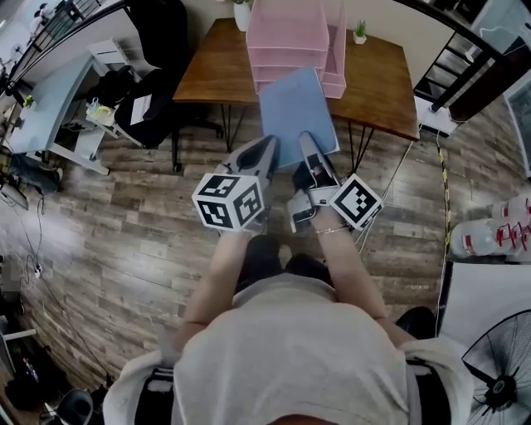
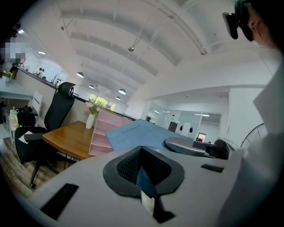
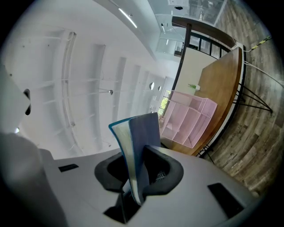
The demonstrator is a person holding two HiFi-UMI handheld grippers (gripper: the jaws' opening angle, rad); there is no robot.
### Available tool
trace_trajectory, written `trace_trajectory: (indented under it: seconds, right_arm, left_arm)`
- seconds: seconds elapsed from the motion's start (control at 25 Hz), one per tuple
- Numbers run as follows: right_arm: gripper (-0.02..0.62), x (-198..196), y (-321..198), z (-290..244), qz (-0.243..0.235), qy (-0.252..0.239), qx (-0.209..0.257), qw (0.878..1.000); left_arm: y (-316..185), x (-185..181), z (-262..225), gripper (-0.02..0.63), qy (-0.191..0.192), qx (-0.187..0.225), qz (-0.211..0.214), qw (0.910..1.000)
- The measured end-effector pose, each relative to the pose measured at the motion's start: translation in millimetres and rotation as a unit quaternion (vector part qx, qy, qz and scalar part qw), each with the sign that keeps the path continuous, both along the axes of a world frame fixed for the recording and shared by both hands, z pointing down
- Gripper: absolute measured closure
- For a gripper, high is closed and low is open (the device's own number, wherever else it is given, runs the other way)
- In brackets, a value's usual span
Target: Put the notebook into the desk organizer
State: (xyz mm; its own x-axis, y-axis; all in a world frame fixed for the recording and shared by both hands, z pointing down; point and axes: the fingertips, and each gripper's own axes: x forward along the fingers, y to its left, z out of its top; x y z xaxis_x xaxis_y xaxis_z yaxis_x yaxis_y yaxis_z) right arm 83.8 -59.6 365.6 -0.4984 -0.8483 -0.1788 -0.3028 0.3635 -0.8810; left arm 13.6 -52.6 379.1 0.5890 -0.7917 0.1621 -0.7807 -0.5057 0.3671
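Observation:
A blue notebook (image 1: 297,116) is held in the air over the near edge of a wooden table (image 1: 211,66), with both grippers on its near edge. My left gripper (image 1: 265,156) is shut on one near corner (image 2: 145,181), and the cover (image 2: 137,132) stretches ahead toward the organizer. My right gripper (image 1: 309,151) is shut on the other side, where the notebook (image 3: 138,142) stands edge-on between the jaws. The pink desk organizer (image 1: 290,41) stands on the table just beyond the notebook, its shelves open toward me (image 3: 188,117).
A black office chair (image 1: 153,100) stands left of the table. A small potted plant (image 1: 360,31) and a white vase (image 1: 241,12) sit at the table's back. A light desk (image 1: 58,100) is far left. Bottles (image 1: 489,236) and a fan (image 1: 498,373) are at the right.

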Motion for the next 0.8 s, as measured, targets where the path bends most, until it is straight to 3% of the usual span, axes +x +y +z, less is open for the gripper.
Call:
trace_trajectory:
  seconds: [0.44,0.52,0.8]
  right_arm:
    - [0.523,-2,-50,-2,0.005,-0.012,0.007,1.0]
    - [0.523,-1,-63,-2,0.012,0.004,0.007,1.0]
    - [0.523,-2,-121,-28,0.036,0.006,0.048,0.998]
  left_arm:
    - [-54,2,-2,0.606,-0.005,0.003,0.008,1.0]
    - [-68,0,-5,0.606,0.001,0.007,0.01,0.9999]
    - [-123,-13,-13,0.606,0.01,0.013,0.023,0.9996]
